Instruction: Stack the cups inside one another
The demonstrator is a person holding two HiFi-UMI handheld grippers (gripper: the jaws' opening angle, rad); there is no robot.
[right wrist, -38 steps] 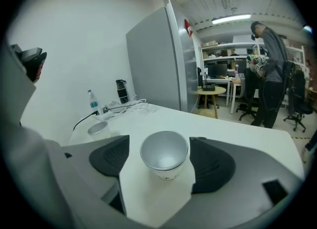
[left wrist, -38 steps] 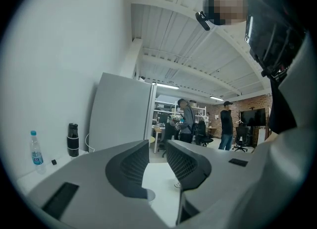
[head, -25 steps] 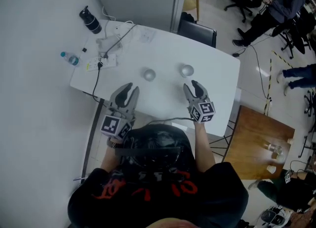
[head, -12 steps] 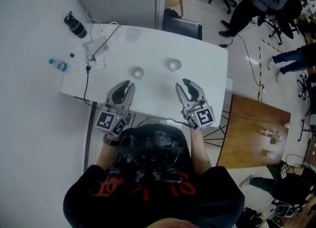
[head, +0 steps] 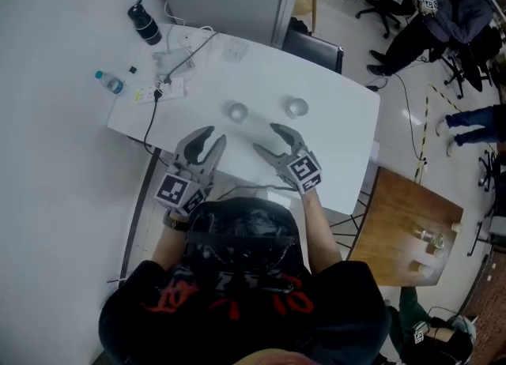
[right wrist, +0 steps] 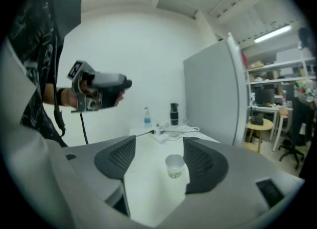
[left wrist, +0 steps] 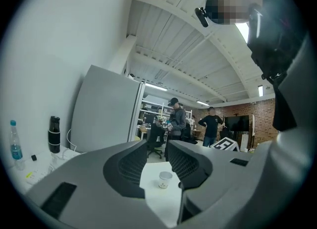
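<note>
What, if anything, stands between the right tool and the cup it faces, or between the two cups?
Nothing visible. Only bare white table lies between the right tool, whose jaws have just been opening with nothing between them, and the left cup. The stretch of table between that cup and the right cup is bare too.

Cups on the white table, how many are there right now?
2. The left cup and the right cup stand upright and apart near the middle of the table. Nothing on it looks able to hide another.
</note>
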